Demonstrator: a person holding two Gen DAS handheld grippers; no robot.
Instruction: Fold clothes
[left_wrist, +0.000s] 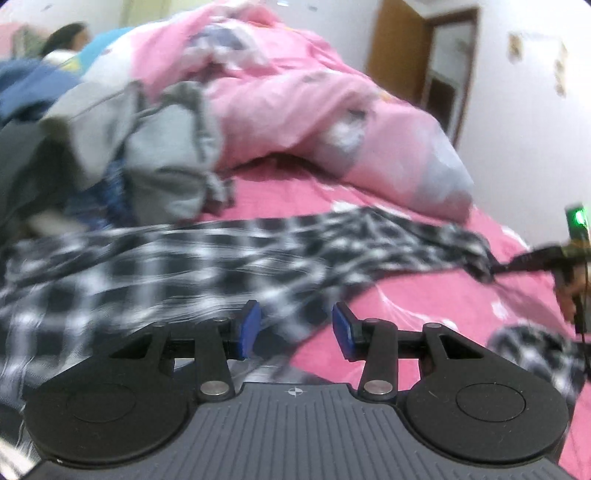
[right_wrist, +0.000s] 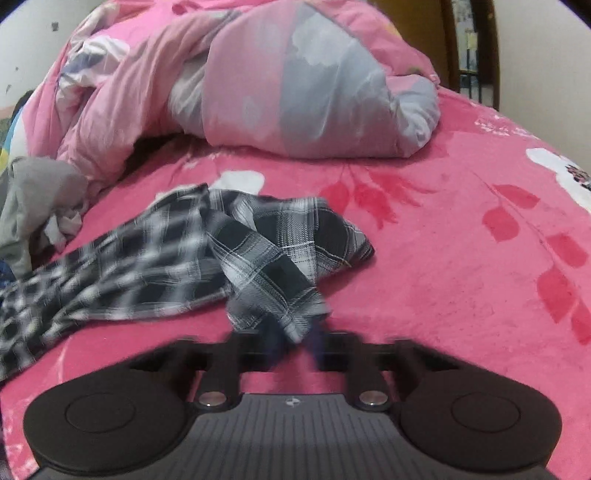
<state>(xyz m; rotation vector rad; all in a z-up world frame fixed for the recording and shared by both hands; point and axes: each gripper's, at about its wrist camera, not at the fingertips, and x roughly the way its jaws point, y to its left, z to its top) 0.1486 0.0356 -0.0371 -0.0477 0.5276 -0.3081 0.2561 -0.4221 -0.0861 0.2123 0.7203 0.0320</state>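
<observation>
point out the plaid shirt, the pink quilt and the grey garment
plaid shirt (right_wrist: 273, 258), right wrist view, on the sharp folded part near the tool
pink quilt (left_wrist: 295, 107), left wrist view, on its bunched middle
grey garment (left_wrist: 166, 147), left wrist view, on its front fold

We are looking at a bright pink bedsheet (right_wrist: 461, 295) printed with red leaves and white flowers, covering the bed across both views. A bulky pink quilt (left_wrist: 295, 110) with pale grey-blue and white patches is lying heaped toward the far side of the bed, its bunched end (right_wrist: 332, 103) resting on the sheet. Beyond the quilt, we are seeing a brown wooden door frame (left_wrist: 399, 48) standing against a white wall (left_wrist: 524, 103) that is carrying a few small marks or stickers. At the far left, a person (left_wrist: 68, 37) with dark hair is showing, too blurred to tell more.
</observation>
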